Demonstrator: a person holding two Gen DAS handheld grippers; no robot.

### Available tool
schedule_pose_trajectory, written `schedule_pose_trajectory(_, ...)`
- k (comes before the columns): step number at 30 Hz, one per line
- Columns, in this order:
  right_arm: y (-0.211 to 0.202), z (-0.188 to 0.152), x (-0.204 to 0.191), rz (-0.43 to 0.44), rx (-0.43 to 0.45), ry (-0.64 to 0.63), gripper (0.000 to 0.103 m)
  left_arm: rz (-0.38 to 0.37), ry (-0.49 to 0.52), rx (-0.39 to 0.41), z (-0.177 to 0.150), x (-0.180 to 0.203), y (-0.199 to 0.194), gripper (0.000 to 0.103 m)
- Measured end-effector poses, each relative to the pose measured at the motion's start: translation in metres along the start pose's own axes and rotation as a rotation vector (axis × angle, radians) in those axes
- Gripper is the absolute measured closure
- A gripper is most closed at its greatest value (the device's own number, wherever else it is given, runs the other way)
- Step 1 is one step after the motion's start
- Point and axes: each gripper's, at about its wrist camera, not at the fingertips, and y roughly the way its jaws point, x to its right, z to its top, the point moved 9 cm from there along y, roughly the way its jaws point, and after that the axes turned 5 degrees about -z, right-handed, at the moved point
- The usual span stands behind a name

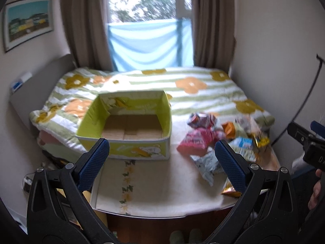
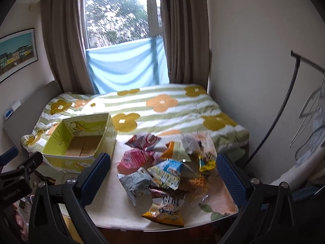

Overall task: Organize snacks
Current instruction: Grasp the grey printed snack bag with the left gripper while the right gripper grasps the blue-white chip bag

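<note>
Snack packets (image 2: 162, 170) heaped beside green box (image 1: 130, 126) — box empty.

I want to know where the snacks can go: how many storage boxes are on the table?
1. The green box stands open on the table's left side, partly over the striped blanket, apart from the snack pile to its right. No other box shows.

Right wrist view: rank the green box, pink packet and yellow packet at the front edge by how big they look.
1. Green box, clearly largest.
2. and 3. Pink packet and yellow packet look alike; the yellow one lies nearer the camera and partly under another pack, so I won't rank them.
</note>
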Motion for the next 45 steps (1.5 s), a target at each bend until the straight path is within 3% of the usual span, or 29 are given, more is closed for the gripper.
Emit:
schedule_pose_trajectory(12,0.069,-0.033,0.012,-0.025,-0.21,0.098,0.0,-0.228,0.189,-0.259,-0.048,0.046,0.111,0.0)
schedule_pose_trajectory(23,0.156,-0.064,0.026,0.046,-0.434,0.259,0.0,-0.323,0.381,-0.433,-0.077,0.103,0.199,0.0)
schedule_pose_trajectory(29,0.195,-0.08,0.027,0.104,-0.547,0.339,0.0,-0.378,0.435,-0.586,-0.105,0.127,0.244,0.001)
schedule_pose_trajectory(33,0.212,-0.091,0.028,0.12,-0.604,0.381,0.0,-0.384,0.426,-0.661,-0.118,0.132,0.263,0.01)
schedule_pose_trajectory(37,0.223,-0.098,0.03,0.137,-0.645,0.417,0.0,-0.404,0.421,-0.704,-0.125,0.138,0.274,0.013)
schedule_pose_trajectory(41,0.233,-0.105,0.032,0.153,-0.686,0.458,0.0,-0.441,0.405,-0.731,-0.13,0.145,0.281,0.03)
schedule_pose_trajectory(43,0.237,-0.107,0.035,0.154,-0.698,0.468,0.0,-0.467,0.396,-0.733,-0.129,0.149,0.282,0.042)
schedule_pose_trajectory(44,0.238,-0.108,0.036,0.155,-0.701,0.471,0.0,-0.49,0.388,-0.736,-0.129,0.152,0.278,0.055)
schedule_pose_trajectory(45,0.24,-0.108,0.037,0.157,-0.702,0.473,0.0,-0.497,0.391,-0.739,-0.13,0.155,0.277,0.055)
